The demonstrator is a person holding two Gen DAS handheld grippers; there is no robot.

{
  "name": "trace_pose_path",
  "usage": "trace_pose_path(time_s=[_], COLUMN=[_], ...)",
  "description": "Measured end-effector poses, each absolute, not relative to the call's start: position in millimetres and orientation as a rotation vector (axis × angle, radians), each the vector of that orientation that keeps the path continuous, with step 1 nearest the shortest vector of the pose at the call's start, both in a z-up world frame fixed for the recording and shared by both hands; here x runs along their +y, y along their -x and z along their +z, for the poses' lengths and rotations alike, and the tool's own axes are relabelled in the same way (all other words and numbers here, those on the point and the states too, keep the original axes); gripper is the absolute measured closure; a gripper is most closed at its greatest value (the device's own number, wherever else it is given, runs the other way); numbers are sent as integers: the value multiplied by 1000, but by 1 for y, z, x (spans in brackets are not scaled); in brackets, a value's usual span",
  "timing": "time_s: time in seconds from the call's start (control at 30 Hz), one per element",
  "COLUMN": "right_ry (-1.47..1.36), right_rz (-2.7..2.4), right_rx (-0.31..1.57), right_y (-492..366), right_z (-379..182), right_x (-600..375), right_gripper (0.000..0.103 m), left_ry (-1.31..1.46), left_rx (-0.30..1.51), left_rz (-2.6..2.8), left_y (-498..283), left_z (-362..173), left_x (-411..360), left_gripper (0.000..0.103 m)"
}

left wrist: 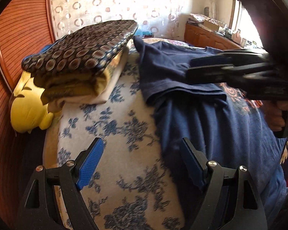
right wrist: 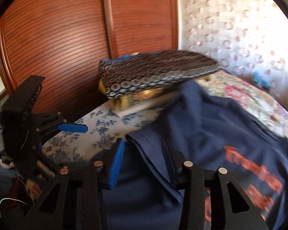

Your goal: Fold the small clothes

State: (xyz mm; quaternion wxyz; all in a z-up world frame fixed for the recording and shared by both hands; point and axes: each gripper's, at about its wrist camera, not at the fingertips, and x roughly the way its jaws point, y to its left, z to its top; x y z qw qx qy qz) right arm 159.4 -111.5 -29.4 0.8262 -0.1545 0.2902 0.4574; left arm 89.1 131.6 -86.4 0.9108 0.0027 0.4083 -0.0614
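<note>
1. Navy blue cotton T-shirt with orange print (left wrist: pixel 211 118) lies spread on the blue-and-white floral bedspread (left wrist: pixel 124 134), right of centre in the left wrist view. Its left sleeve is folded inward over the body.
2. Left gripper (left wrist: pixel 142 164): blue ribbed pads spread wide, nothing between them. It hovers over the shirt's left edge, left pad above bare bedspread, right pad above navy fabric.
3. Right gripper (right wrist: pixel 149 164): a fold of the navy shirt lies between the pads. From the left wrist view its fingers look pinched together on the sleeve area, so clenched on the shirt. The frame is motion-blurred.
4. Stack of folded yellow and white cloths topped by a dark circle-patterned cushion (left wrist: pixel 82 51) sits on the bed beyond the shirt, just beside its upper-left corner.
5. Yellow plush toy (left wrist: pixel 28 111) lies beside that stack, against the reddish slatted wooden wardrobe door (right wrist: pixel 57 38).
</note>
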Motion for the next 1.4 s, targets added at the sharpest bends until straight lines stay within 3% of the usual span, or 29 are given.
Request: trace_pose_path(time_s=[0.17, 0.33, 0.4, 0.77, 1.03, 1.17, 1.23, 1.4], right_ry=[404, 463, 452, 164, 147, 170, 159, 115], right_rz=[977, 950, 956, 742, 479, 463, 464, 466], right_rx=[701, 715, 695, 523, 652, 645, 626, 592], right_y=[-191, -210, -214, -262, -322, -324, -317, -294], right_z=[-53, -64, -61, -19, -68, -78, -77, -77], right_x=[-69, -48, -48, -120, -157, -158, -168, -217], right_gripper=[75, 96, 99, 100, 100, 90, 73, 54], left_ry=[8, 20, 15, -5, -4, -4, -4, -18], left_rx=[864, 877, 877, 878, 876, 876, 876, 815], left_rz=[-116, -116, -113, -100, -100, -99, -96, -73], left_y=[-88, -88, -88, -94, -92, -92, -92, -88], left_z=[-95, -96, -97, -99, -99, -99, -99, -87], left_x=[139, 142, 142, 137, 137, 137, 137, 128], left_gripper=[21, 21, 21, 20, 20, 20, 20, 20])
